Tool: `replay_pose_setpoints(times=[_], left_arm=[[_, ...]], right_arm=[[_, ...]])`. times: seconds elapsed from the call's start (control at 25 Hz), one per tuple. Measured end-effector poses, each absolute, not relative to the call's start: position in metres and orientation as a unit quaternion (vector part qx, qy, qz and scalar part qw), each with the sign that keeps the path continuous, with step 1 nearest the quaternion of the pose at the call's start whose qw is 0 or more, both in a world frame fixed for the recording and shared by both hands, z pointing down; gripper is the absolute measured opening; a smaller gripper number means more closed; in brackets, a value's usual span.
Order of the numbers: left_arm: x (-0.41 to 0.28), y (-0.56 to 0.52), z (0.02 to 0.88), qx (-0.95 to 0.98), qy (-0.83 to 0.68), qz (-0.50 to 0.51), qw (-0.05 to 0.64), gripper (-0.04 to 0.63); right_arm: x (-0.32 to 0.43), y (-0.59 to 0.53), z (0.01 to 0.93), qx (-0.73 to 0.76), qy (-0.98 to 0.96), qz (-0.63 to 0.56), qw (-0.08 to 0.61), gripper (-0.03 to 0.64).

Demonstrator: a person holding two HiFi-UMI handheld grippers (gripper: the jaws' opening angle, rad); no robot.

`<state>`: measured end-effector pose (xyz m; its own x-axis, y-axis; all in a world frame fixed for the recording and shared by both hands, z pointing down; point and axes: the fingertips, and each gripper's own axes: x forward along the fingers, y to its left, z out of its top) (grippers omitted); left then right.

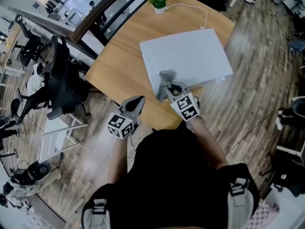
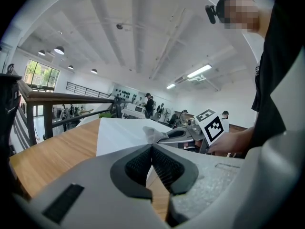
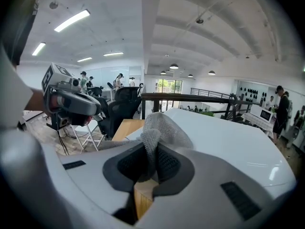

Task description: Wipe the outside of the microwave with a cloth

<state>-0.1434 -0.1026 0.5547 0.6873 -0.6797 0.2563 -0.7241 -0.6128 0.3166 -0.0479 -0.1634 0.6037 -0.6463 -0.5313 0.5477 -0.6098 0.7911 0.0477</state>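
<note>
1. We see the microwave point(image 1: 186, 56) as a white box standing on a wooden table point(image 1: 114, 66), its flat top facing up in the head view.
2. The right gripper point(image 1: 165, 86) is over the near left corner of the microwave's top, and its 2 jaws are clamped on a grey mesh cloth point(image 1: 166, 75).
3. In the right gripper view, the cloth rises from between the dark pads in a bunched fold that lies against the white top. A strip of the wooden table shows just below the jaws.
4. The left gripper point(image 1: 138, 101) is to the left of the right one, at the table's near edge and apart from the microwave.
5. In the left gripper view its jaws are pressed together at the tips with nothing between them. They point across the table towards the microwave's side.
6. Each gripper carries its cube with square markers, and a hand point(image 2: 228, 142) behind the right one shows in the left gripper view.
7. At the far end of the table stands a small green plant point(image 1: 158, 3) in a white pot, and a white cable point(image 1: 193, 8) curves from near it to the back of the microwave.
8. A black office chair point(image 1: 64, 80) stands on the wood-pattern floor point(image 1: 267, 56) to the table's left, and a dark railing point(image 1: 105, 6) runs behind the table.
</note>
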Motion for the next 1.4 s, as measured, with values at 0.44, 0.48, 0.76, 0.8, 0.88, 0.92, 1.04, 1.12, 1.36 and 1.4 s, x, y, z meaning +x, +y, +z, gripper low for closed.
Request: replay_pose_setpoints(times=[0.44,0.48,0.76,0.8,0.88,0.92,1.04,1.12,1.36,1.4], left_arm=[[-0.125,-0.105,0.548,0.895,-0.396,0.05,0.198,0.002],[-0.125,-0.105,0.55,0.895,-0.396,0.05,0.198,0.002],[-0.123,-0.104,0.55,0.892,-0.402,0.048,0.2,0.002],[-0.124,-0.104,0.55,0.892,-0.402,0.048,0.2,0.002],[-0.125,-0.104,0.552,0.892,-0.402,0.047,0.202,0.002],[-0.125,-0.104,0.552,0.892,-0.402,0.047,0.202,0.002],[-0.122,-0.105,0.552,0.893,-0.4,0.045,0.202,0.002],[-0.119,-0.105,0.552,0.894,-0.398,0.045,0.202,0.002],[-0.113,-0.105,0.55,0.894,-0.398,0.046,0.2,0.002],[-0.113,-0.105,0.55,0.894,-0.399,0.046,0.201,0.002]], right_arm=[[-0.009,-0.175,0.601,0.327,-0.899,0.079,0.28,0.032],[-0.006,-0.176,0.603,0.329,-0.898,0.08,0.28,0.032],[0.022,-0.188,0.603,0.346,-0.89,0.083,0.286,0.032],[0.026,-0.189,0.603,0.349,-0.888,0.082,0.289,0.032],[0.033,-0.192,0.604,0.355,-0.884,0.077,0.296,0.032],[0.036,-0.194,0.604,0.357,-0.882,0.075,0.299,0.032],[0.048,-0.199,0.604,0.365,-0.877,0.072,0.305,0.032],[0.056,-0.202,0.604,0.369,-0.874,0.073,0.308,0.032],[0.078,-0.211,0.605,0.373,-0.87,0.092,0.308,0.032],[0.082,-0.212,0.605,0.375,-0.869,0.094,0.308,0.032]])
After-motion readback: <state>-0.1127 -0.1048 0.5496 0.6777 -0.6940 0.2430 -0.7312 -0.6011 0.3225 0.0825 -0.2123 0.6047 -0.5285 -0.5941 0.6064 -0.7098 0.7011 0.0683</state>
